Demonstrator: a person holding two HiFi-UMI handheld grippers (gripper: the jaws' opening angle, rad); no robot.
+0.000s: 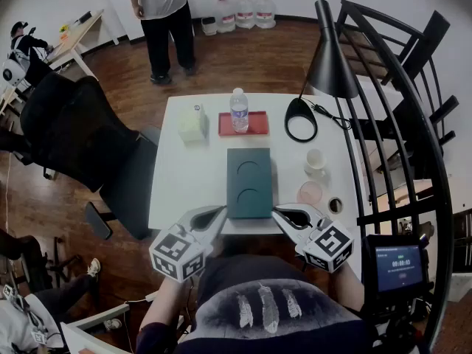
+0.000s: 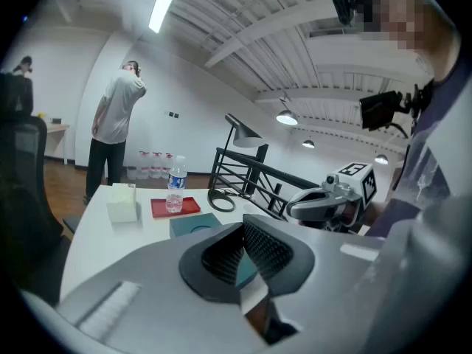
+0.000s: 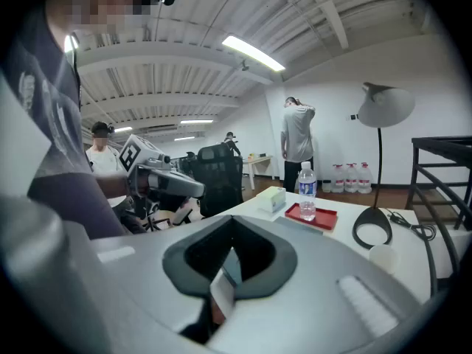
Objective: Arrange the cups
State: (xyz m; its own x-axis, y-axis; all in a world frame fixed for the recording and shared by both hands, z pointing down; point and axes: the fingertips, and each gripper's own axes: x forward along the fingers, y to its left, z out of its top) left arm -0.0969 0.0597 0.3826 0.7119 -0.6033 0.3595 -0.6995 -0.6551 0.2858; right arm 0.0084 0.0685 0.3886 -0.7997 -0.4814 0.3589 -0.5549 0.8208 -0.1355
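White surface (image 1: 184,190) in a wood-floored room, cups on its right side. White cup (image 1: 316,159) stands upright near the right edge, just nearer than the lamp base (image 1: 301,119). Pink cup (image 1: 310,193) sits nearer the person, close to the white cup but apart from it. A dark-rimmed round thing (image 1: 335,205) lies just beside the pink cup at the right edge, too small to tell what it is. Green holder (image 1: 249,183) with two round recesses lies mid-surface, left of the cups. Behind it is a red tray (image 1: 254,125) with a bottle (image 1: 239,110) standing on it, and a tissue box (image 1: 192,122) to the tray's left. Left gripper (image 1: 220,212) and right gripper (image 1: 278,214) hover at the near edge, either side of the holder's near end, tilted slightly down. Jaws of both are closed, pads together, nothing between them. Neither touches a cup. A black chair (image 1: 81,131) stands left of the surface and a person (image 1: 164,21) stands beyond its far edge.
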